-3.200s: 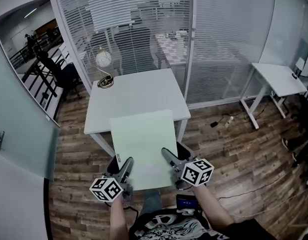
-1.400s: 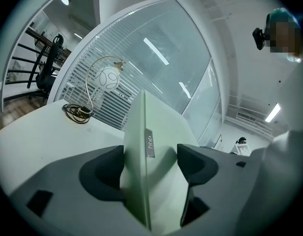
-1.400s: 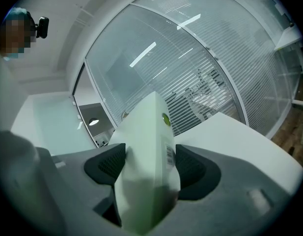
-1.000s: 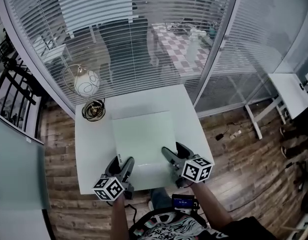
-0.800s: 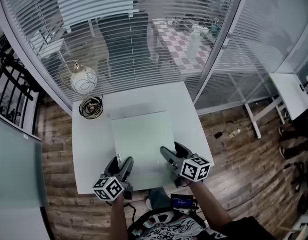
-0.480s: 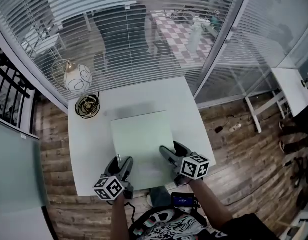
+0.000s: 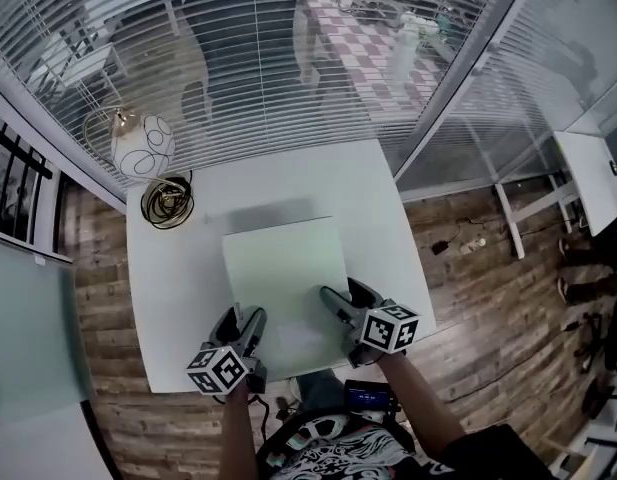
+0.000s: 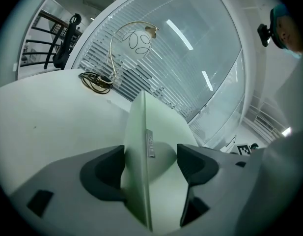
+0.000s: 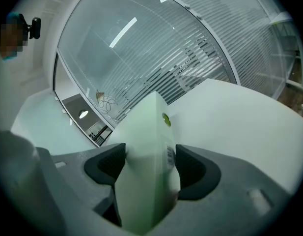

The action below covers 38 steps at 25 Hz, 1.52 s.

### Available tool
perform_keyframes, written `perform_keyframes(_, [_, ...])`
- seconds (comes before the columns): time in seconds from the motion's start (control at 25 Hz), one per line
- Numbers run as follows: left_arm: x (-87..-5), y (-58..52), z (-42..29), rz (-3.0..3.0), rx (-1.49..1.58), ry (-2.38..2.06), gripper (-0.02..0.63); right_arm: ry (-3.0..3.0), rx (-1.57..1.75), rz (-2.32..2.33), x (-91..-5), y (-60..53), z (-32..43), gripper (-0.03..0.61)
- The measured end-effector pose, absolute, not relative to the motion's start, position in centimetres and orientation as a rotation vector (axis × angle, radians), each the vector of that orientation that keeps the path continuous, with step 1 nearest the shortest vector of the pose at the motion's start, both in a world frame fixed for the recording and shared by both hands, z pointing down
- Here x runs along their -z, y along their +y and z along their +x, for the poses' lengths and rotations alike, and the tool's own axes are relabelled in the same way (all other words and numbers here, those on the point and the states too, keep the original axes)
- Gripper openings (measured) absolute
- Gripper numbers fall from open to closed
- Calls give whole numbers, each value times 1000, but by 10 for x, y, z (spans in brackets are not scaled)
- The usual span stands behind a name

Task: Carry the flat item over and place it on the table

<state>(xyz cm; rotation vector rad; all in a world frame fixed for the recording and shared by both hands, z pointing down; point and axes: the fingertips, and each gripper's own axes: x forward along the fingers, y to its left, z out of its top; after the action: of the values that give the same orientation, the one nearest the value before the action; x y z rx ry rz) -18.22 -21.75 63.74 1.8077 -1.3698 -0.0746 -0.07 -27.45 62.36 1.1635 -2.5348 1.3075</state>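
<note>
Grip is shared between both tools: the left gripper (image 7: 242,326) and the right gripper (image 7: 340,304) each have their jaws clamped on the near edge of the pale green flat item (image 7: 285,266). It lies mid-frame over the white table (image 7: 173,288). Whether it rests on the top or hovers just above cannot be told (a soft shadow shows past its far edge). Releasing one side first could tip the board or let it slide off the near edge. Pushing it toward the upper left could nudge the globe lamp (image 7: 143,146).
</note>
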Motion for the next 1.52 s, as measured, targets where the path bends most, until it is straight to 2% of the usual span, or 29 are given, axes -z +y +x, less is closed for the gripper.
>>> perform_keyframes(0.8, [-682,-258,-186,1649,-6,-1311,324,-2368,-1457,1116,-673,-319,-3,304])
perform_keyframes(1.52, [-688,-259,-193,1582,-5,-1347,316,-2344,-1390,1102,-674,-324,-5,302])
